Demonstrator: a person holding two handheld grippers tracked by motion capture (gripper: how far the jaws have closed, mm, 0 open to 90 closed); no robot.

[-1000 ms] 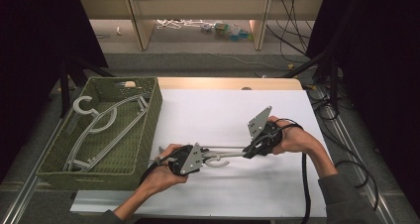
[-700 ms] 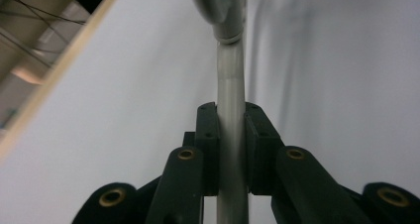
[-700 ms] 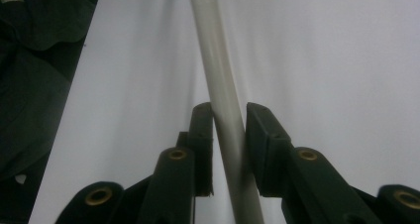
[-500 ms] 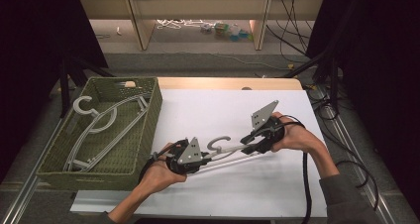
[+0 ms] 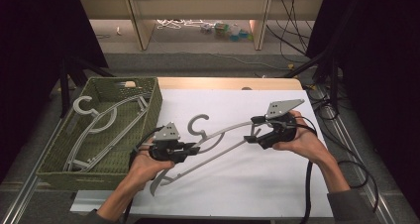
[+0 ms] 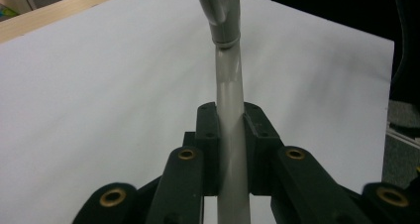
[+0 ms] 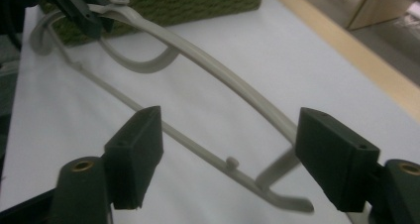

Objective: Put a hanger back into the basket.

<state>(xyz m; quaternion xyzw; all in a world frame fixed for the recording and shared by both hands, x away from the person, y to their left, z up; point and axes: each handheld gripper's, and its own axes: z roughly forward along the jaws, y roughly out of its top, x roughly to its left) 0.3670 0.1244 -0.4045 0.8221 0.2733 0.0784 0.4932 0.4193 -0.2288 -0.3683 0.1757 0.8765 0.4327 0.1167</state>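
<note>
- the grey hanger (image 5: 218,137) lies slanted across the middle of the white desk (image 5: 277,194), its hook (image 5: 199,125) curling up toward the far edge and its lower end (image 5: 158,184) pointing at the near-left corner.
- we see the left gripper (image 5: 190,147) clamped on the hanger's arm just beside the hook; in the left gripper view the pads (image 6: 210,135) press both sides of the grey bar (image 6: 229,115).
- the left hand (image 5: 143,164) holds that gripper close to the desk's left edge, just beside the green basket (image 5: 148,115).
- the right gripper (image 5: 250,130) sits at the hanger's other end, toward the right edge of the desk; its jaws have just been opening and now stand wide apart.
- in the right gripper view the hanger's curved arm (image 7: 233,80) and thin crossbar (image 7: 198,152) pass between the two pads (image 7: 136,152), and we see neither pad pressing on it, though the right-hand pad looks close to the arm and we cannot rule out a light touch there.
- the hanger seems raised off the desk at the left gripper's end.
- the basket holds more grey hangers (image 5: 101,130), one hook (image 5: 81,105) resting at its far-left corner.
</note>
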